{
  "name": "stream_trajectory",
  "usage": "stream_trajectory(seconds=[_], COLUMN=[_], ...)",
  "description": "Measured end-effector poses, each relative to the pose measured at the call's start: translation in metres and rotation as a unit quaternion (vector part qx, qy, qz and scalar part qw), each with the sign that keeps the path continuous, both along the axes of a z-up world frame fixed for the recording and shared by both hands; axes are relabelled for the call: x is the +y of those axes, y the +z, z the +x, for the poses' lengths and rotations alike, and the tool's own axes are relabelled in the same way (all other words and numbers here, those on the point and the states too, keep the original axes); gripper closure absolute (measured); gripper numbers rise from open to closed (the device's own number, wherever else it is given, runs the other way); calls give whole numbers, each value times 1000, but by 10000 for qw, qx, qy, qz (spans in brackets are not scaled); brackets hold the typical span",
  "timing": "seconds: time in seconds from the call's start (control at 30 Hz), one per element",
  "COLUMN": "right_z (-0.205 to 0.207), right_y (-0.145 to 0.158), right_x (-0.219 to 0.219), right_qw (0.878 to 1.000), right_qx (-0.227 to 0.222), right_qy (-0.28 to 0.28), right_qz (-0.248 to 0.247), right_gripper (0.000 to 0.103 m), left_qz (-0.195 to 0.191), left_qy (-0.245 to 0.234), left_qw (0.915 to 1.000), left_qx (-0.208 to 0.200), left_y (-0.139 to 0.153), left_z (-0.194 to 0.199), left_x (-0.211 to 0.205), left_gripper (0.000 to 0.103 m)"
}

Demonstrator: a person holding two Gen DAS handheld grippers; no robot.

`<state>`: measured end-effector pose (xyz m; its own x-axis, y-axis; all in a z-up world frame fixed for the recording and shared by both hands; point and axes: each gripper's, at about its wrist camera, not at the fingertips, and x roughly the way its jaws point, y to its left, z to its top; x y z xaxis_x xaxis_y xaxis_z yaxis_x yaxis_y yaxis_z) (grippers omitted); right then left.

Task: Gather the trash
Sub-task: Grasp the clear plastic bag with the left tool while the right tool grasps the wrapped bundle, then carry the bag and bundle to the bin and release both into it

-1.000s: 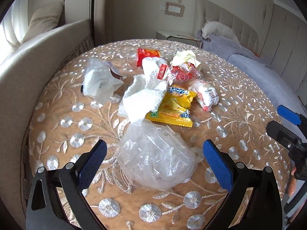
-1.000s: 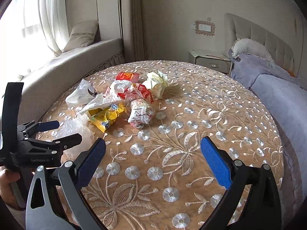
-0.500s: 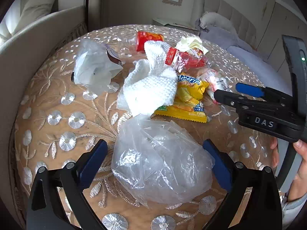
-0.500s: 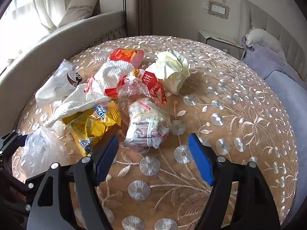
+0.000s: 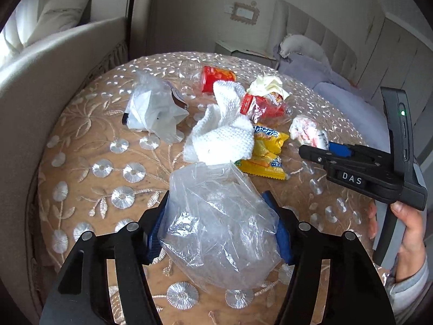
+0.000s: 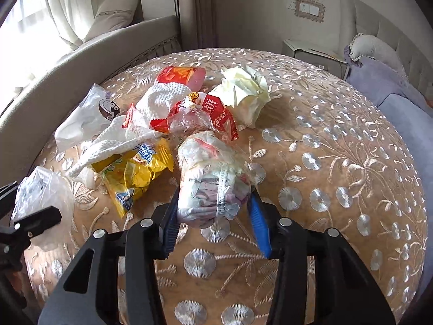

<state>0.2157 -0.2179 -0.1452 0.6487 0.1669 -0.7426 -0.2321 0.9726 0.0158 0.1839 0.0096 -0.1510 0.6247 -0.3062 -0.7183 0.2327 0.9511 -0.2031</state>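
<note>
A: Your left gripper [image 5: 217,230] sits nearest you, its jaws about half open and closing. What is between them?

B: The clear plastic bag [image 5: 219,224]. Its crumpled sides bulge against both blue pads [image 5: 281,235], so the jaws are on it, low over the embroidered worktop [image 5: 89,178].

A: And your right gripper [image 6: 213,216]?

B: Also about half open and closing. The white crumpled wrapper bundle [image 6: 213,181] lies between its jaws, with the left pad pressed to its side and the right pad touching its lower edge. From the left wrist view, your hand [image 5: 408,233] holds that gripper at the worktop's right edge.

A: What lies just past the two grips?

B: The yellow snack packet [image 6: 135,173] lies beside the bundle, and the white knitted cloth [image 5: 222,130] drapes over the packet's far end. Beyond those is the red and clear wrapper [image 6: 205,113], touching the cloth.

A: Further back?

B: A white plastic bag [image 5: 151,108] lies off to the left, apart from the pile. The pale yellow crumpled paper [image 6: 243,94] and the red cup [image 5: 216,78] are farthest, near the worktop's back edge.
</note>
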Motion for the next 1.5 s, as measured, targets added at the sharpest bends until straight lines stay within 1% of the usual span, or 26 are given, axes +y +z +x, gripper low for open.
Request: stream_trajectory(seconds=[0.1, 0.23, 0.4, 0.57, 0.73, 0.93, 1.17, 1.5], right_z=[-24, -62, -99, -139, -178, -215, -243, -272], right_y=[11, 27, 41, 51, 54, 50, 42, 31], right_x=[-6, -16, -37, -66, -99, -138, -177, -219], right_qw=[9999, 9992, 9978, 9950, 9909, 9840, 9749, 9625], right_qx=[-148, -389, -611, -841, -992, -1067, -1075, -1071], right_qy=[-2, -32, -206, -504, -893, -1398, -1913, -2469], right_qz=[86, 109, 176, 197, 191, 296, 379, 337], right_gripper=[55, 55, 55, 55, 55, 55, 55, 55], left_qz=[42, 4, 51, 88, 43, 85, 150, 293], left_qy=[-12, -191, -547, -1009, -1541, -2026, -2506, -3007], left_qw=[9999, 9994, 9973, 9928, 9854, 9764, 9650, 9504], left_qx=[-154, -284, -484, -639, -728, -746, -751, -739], left_y=[12, 24, 36, 43, 46, 45, 42, 32], left_z=[-11, -26, -46, -68, -86, -104, -120, -135], left_x=[-3, -18, -52, -94, -143, -194, -243, -305], left_gripper=[39, 39, 39, 39, 39, 39, 39, 39])
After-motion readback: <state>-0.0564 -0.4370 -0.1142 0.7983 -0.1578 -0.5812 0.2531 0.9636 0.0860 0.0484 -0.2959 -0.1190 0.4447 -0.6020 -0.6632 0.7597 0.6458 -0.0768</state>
